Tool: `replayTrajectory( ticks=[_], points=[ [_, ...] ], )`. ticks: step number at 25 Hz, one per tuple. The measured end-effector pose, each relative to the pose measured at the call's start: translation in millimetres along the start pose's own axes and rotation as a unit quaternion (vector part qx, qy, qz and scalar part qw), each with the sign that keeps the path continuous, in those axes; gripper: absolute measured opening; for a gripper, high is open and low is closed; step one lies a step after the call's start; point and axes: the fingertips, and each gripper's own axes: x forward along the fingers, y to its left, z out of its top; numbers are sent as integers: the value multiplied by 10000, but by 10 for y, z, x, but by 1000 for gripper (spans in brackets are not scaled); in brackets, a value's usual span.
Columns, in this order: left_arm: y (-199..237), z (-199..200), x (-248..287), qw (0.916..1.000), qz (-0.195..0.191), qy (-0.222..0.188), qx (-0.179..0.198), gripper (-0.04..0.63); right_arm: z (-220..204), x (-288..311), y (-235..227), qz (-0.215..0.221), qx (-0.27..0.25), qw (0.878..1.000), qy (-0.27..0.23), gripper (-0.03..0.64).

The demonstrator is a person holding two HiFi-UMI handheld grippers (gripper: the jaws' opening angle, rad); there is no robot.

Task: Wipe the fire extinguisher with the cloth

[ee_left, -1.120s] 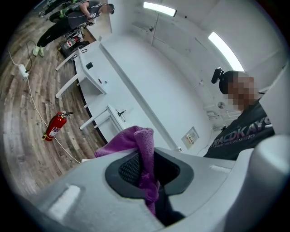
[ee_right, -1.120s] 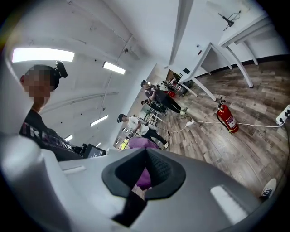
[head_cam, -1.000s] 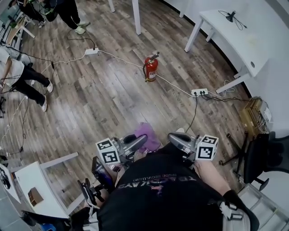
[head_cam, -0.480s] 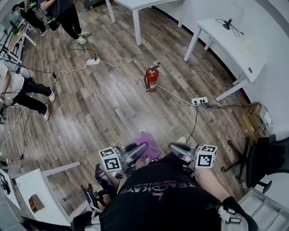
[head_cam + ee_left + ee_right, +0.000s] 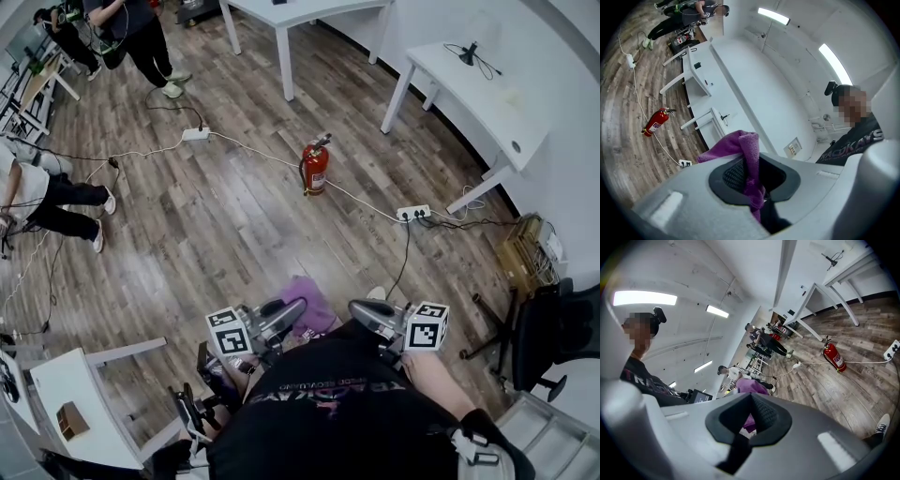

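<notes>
A red fire extinguisher (image 5: 315, 167) stands upright on the wood floor, well ahead of both grippers; it also shows as the extinguisher (image 5: 655, 121) and the extinguisher (image 5: 834, 357) in the gripper views. My left gripper (image 5: 296, 306) is shut on a purple cloth (image 5: 309, 291), held level near my body. The cloth (image 5: 749, 152) bunches up out of the jaws. My right gripper (image 5: 356, 308) is beside it, jaws together with nothing in them. The cloth (image 5: 752, 386) peeks over that gripper's jaws.
A white cable runs past the extinguisher to a power strip (image 5: 413, 213); a second strip (image 5: 195, 134) lies farther left. White tables (image 5: 478, 84) line the far wall. People (image 5: 52, 192) are at the left, an office chair (image 5: 548, 328) at the right, a small white table (image 5: 66, 394) near left.
The head view has shifted, so the extinguisher sits lower in the picture. Both grippers keep nearly the same pose, and the cloth stays in the left one.
</notes>
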Motion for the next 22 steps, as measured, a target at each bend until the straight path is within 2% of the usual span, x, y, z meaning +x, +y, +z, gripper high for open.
replayTrajectory(
  ticks=[22],
  points=[
    [-45, -77, 117, 9999, 33, 121, -14, 41, 22, -119, -19, 35, 17, 10000, 20, 2]
  ],
)
